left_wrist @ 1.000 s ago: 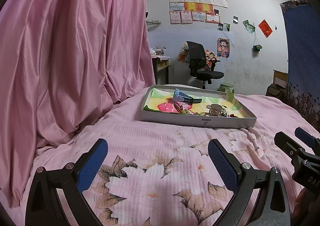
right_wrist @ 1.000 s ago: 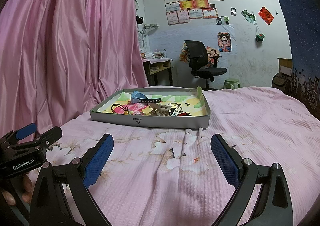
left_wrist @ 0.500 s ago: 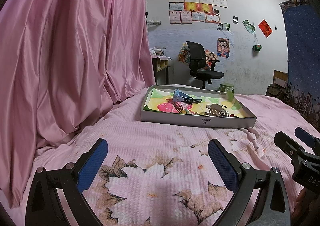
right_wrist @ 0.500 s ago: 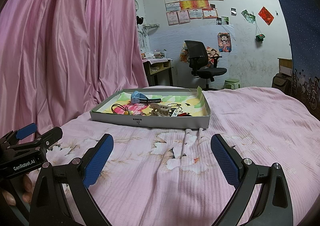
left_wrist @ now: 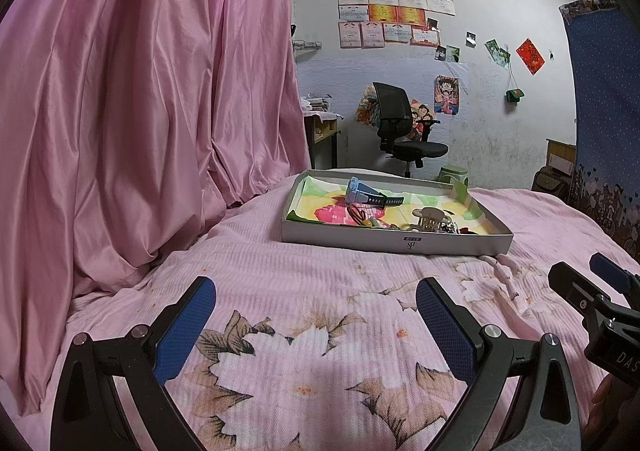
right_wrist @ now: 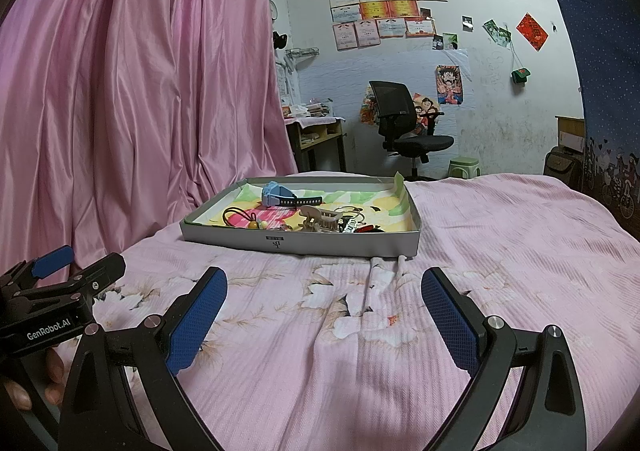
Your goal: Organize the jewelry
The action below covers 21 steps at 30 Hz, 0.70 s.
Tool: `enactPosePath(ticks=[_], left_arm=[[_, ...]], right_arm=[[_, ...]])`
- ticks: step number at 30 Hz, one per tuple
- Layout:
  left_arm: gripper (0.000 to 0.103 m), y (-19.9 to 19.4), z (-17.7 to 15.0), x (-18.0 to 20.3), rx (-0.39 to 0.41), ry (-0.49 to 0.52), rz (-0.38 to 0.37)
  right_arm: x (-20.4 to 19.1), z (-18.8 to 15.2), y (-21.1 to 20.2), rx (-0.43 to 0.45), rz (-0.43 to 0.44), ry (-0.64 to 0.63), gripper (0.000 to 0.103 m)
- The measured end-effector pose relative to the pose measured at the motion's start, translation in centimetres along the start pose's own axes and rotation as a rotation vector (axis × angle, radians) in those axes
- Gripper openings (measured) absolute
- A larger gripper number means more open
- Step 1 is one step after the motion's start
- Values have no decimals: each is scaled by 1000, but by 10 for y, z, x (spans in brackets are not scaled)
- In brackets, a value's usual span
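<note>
Two blue-padded fingers of the left gripper (left_wrist: 314,309) stand wide apart, gripping nothing, over the pink floral bedspread (left_wrist: 320,275). Grey tray (left_wrist: 396,243) lies well ahead with bare cover between; blue watch (left_wrist: 366,197) and beige hair clip (left_wrist: 430,217) inside — pink curtain (left_wrist: 140,111) left of tray.

Right view: right gripper (right_wrist: 322,301) also spread, empty. Tray's near wall (right_wrist: 300,243) faces it — open bedspread right of tray, left gripper (right_wrist: 60,283) off to tray's left.

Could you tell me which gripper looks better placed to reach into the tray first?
Probably the right gripper: the tray lies straight ahead between its open fingers, whereas for the left gripper the tray sits off to the right. Both are open, empty and short of it.
</note>
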<state>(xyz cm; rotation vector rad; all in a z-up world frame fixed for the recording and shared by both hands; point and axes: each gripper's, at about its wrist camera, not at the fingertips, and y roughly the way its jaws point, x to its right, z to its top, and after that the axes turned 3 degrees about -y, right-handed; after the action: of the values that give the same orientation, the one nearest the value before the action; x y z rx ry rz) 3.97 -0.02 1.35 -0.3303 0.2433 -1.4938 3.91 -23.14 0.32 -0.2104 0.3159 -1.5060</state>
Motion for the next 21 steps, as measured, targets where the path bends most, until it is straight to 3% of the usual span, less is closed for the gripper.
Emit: enactPosePath(ticks=[21], left_arm=[[101, -1, 0, 2, 0, 2, 0]], right_arm=[[0, 0, 0, 0, 0, 0, 96]])
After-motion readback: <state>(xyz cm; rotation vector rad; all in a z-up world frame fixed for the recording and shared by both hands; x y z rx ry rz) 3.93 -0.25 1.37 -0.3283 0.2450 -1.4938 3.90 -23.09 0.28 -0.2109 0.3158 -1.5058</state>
